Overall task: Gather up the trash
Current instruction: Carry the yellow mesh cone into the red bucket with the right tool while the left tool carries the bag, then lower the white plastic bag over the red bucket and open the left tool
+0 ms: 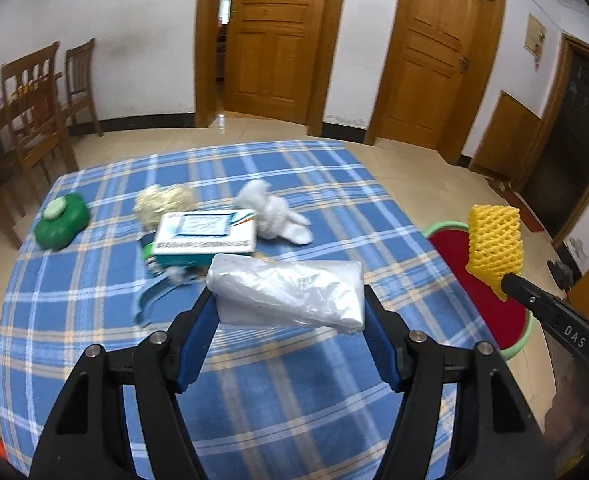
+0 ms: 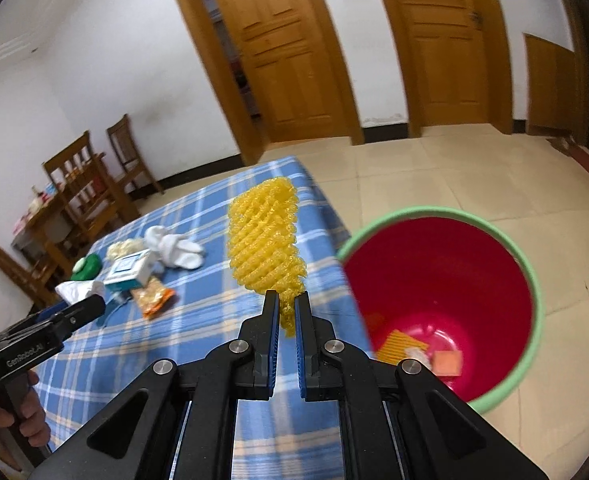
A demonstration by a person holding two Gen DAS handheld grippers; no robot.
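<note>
My left gripper (image 1: 288, 300) is shut on a crumpled white plastic bag (image 1: 290, 294), held above the blue plaid tablecloth (image 1: 94, 320). My right gripper (image 2: 287, 300) is shut on a yellow foam fruit net (image 2: 266, 240) that stands up from its tips, over the table's right edge. The same net (image 1: 494, 240) shows at the right of the left wrist view. A red bin with a green rim (image 2: 446, 280) stands on the floor beside the table and holds a few scraps. On the cloth lie a teal-and-white box (image 1: 204, 236), white socks (image 1: 274, 212), a cream wad (image 1: 162, 202) and a green lidded container (image 1: 62, 220).
An orange snack wrapper (image 2: 152, 298) lies near the box. Wooden chairs (image 1: 42, 104) and a side table stand at the far left. Two wooden doors (image 1: 270, 40) line the back wall. A person's hand (image 2: 12, 420) grips the left tool's handle. Tiled floor (image 2: 454, 176) surrounds the bin.
</note>
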